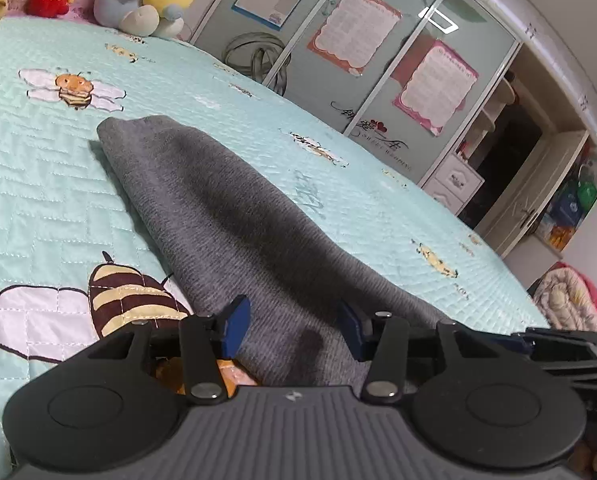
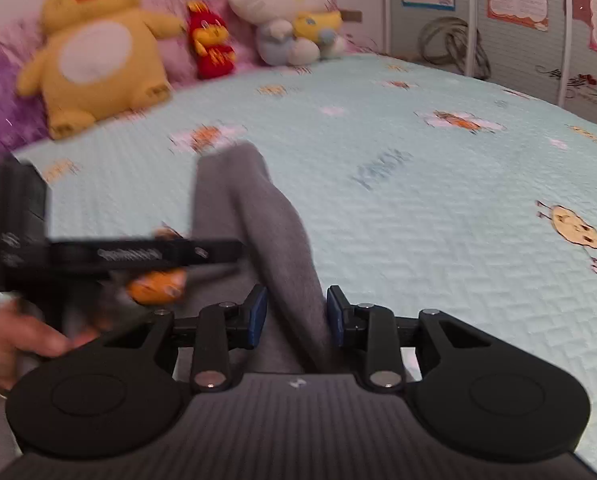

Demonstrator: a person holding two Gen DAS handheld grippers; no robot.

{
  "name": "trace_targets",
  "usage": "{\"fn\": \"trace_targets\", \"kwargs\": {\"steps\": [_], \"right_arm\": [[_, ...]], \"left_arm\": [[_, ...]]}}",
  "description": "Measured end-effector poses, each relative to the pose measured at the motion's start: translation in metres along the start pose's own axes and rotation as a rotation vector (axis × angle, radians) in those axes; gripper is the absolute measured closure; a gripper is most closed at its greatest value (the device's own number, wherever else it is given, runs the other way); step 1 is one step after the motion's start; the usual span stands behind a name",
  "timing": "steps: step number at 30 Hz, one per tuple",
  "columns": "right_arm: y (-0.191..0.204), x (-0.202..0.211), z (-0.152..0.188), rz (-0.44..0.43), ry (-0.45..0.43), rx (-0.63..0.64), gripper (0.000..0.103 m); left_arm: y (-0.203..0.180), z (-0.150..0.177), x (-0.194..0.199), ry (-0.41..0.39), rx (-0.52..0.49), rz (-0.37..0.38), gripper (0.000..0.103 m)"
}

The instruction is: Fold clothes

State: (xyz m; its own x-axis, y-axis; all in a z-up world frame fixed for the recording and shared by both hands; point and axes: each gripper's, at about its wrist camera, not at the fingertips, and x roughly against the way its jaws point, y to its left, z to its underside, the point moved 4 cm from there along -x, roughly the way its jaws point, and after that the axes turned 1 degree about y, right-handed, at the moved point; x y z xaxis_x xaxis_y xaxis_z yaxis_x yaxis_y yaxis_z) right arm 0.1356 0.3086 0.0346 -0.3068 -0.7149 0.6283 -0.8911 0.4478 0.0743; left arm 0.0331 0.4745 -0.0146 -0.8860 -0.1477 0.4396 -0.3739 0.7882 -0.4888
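Cloth (image 1: pixel 234 216) is lying doubled into a long grey strip on the bed (image 1: pixel 38 184), its near end being straddled by both claws (image 1: pixel 294 328) (image 2: pixel 296 316), jaws parted; further folding is probably remaining.

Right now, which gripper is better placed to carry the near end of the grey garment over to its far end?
Probably the left gripper: the grey garment runs straight ahead between its open blue pads. The right gripper straddles only a raised ridge.
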Motion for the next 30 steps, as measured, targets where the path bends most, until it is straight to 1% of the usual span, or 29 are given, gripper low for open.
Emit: {"fn": "trace_targets", "kwargs": {"steps": [4,5,6,7,8,10,11,12,14,17,18,19,21,22,23,24,25,27,28,30], "right_arm": [[-0.014,-0.012,-0.005,-0.068,0.037,-0.050,0.068],[-0.018,-0.015,-0.006,-0.086,0.046,-0.062,0.070],[-0.022,-0.018,-0.008,-0.103,0.055,-0.075,0.078],[-0.026,-0.022,-0.009,-0.105,0.065,-0.078,0.098],[-0.032,-0.026,-0.010,-0.083,0.066,-0.072,0.099],[-0.051,-0.037,-0.010,-0.005,0.063,-0.107,0.099],[-0.058,-0.046,-0.006,0.039,0.081,-0.115,0.099],[-0.058,-0.052,-0.003,0.054,0.097,-0.109,0.099],[-0.055,-0.051,-0.005,0.053,0.084,-0.115,0.098],[-0.053,-0.034,-0.017,0.058,0.016,-0.142,0.096],[-0.052,-0.029,-0.022,0.059,-0.010,-0.143,0.092],[-0.047,-0.028,-0.027,0.051,-0.032,-0.130,0.089],[-0.031,-0.031,-0.038,0.000,-0.059,-0.086,0.089],[-0.022,-0.039,-0.042,-0.059,-0.054,-0.070,0.091],[-0.018,-0.053,-0.042,-0.102,-0.023,-0.074,0.095],[-0.016,-0.071,-0.040,-0.118,0.024,-0.084,0.097],[-0.018,-0.084,-0.038,-0.110,0.043,-0.103,0.103],[-0.031,-0.100,-0.035,-0.043,0.017,-0.162,0.103],[-0.033,-0.104,-0.034,-0.029,0.009,-0.178,0.103],[-0.027,-0.098,-0.037,-0.043,0.007,-0.180,0.103]], "left_arm": [[-0.004,-0.001,-0.003,0.001,-0.042,-0.029,0.051],[-0.004,-0.001,-0.004,0.003,-0.047,-0.032,0.050],[-0.004,-0.001,-0.004,0.005,-0.052,-0.035,0.051],[-0.005,-0.001,-0.005,0.007,-0.061,-0.040,0.051],[-0.006,0.000,-0.005,0.009,-0.073,-0.047,0.051],[-0.008,0.001,-0.006,0.012,-0.092,-0.057,0.051],[-0.008,0.001,-0.006,0.014,-0.097,-0.060,0.051],[-0.007,0.001,-0.007,0.015,-0.099,-0.060,0.051],[-0.006,0.000,-0.007,0.016,-0.096,-0.058,0.051],[-0.006,0.000,-0.007,0.016,-0.101,-0.061,0.050],[-0.006,0.000,-0.007,0.016,-0.098,-0.060,0.050],[-0.005,0.000,-0.007,0.016,-0.094,-0.058,0.050],[-0.006,0.000,-0.006,0.016,-0.086,-0.054,0.049],[-0.006,0.000,-0.006,0.016,-0.083,-0.053,0.049],[-0.006,0.000,-0.006,0.016,-0.083,-0.053,0.049],[-0.006,0.000,-0.006,0.016,-0.081,-0.052,0.049],[-0.006,0.000,-0.006,0.016,-0.078,-0.051,0.049],[-0.005,0.000,-0.007,0.017,-0.073,-0.049,0.049],[-0.005,0.000,-0.007,0.017,-0.074,-0.050,0.049],[-0.006,0.000,-0.007,0.016,-0.076,-0.051,0.049]]}}
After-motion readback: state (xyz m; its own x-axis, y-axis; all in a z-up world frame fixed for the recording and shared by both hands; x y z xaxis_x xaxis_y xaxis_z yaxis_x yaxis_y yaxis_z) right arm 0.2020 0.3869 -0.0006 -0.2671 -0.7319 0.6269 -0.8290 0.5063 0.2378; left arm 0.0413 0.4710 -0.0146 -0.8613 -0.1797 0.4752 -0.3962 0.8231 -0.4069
